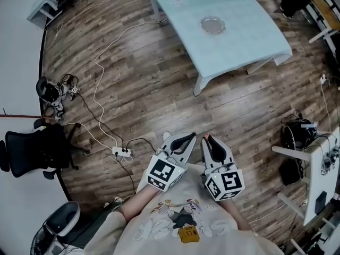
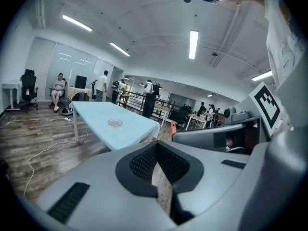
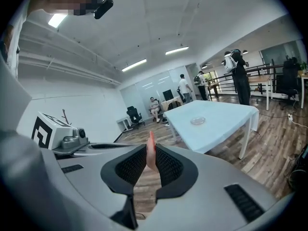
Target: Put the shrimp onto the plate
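the shrimp [image 3: 151, 151] is pinched upright between the pads of the right gripper [image 3: 150, 163], and its pink tip is seen standing above them. the jaws of the left gripper [image 2: 157, 146] are closed against each other at the tips, with nothing gripped; only a strip of wooden floor [image 1: 133, 89] is seen through the slit below. both grippers are held side by side, close to the person's chest, over the floor. the plate [image 1: 213, 24] is set near the middle of the pale blue table [image 1: 239, 47], well apart from the grippers. white cables and a power strip [image 1: 122, 152] are laid across the floor to the left, near a black office chair [image 1: 32, 150].
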Action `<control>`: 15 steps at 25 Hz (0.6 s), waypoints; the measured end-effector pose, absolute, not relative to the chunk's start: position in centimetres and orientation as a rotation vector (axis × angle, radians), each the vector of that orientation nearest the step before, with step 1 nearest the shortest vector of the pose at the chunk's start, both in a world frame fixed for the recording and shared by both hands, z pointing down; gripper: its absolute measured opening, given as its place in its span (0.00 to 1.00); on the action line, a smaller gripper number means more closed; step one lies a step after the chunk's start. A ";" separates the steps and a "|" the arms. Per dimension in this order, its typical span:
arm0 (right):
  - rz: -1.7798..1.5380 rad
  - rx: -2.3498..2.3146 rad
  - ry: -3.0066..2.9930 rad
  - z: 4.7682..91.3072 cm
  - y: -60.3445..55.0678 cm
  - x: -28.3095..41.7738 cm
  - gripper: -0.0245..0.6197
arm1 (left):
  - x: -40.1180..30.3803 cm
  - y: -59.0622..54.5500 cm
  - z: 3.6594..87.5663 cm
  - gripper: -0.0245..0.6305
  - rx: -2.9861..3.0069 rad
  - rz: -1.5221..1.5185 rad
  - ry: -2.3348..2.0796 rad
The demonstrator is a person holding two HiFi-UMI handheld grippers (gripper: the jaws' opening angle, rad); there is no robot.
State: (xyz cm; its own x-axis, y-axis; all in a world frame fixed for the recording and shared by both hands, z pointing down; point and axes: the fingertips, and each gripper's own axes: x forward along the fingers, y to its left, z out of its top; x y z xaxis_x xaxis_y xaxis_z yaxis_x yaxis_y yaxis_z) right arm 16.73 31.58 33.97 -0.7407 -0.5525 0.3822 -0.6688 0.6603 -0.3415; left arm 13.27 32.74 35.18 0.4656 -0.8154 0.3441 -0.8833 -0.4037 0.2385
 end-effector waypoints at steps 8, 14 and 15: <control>0.684 1.060 -2.630 32.8 28.0 4.8 0.16 | 1.6 30.8 33.6 0.05 2.426 0.247 -1.363; 0.683 1.103 -2.602 32.6 26.3 1.5 0.16 | -2.1 28.8 34.1 0.05 2.395 0.208 -1.344; 0.683 1.107 -2.600 32.6 25.9 1.3 0.16 | -2.0 28.5 34.1 0.05 2.408 0.215 -1.323</control>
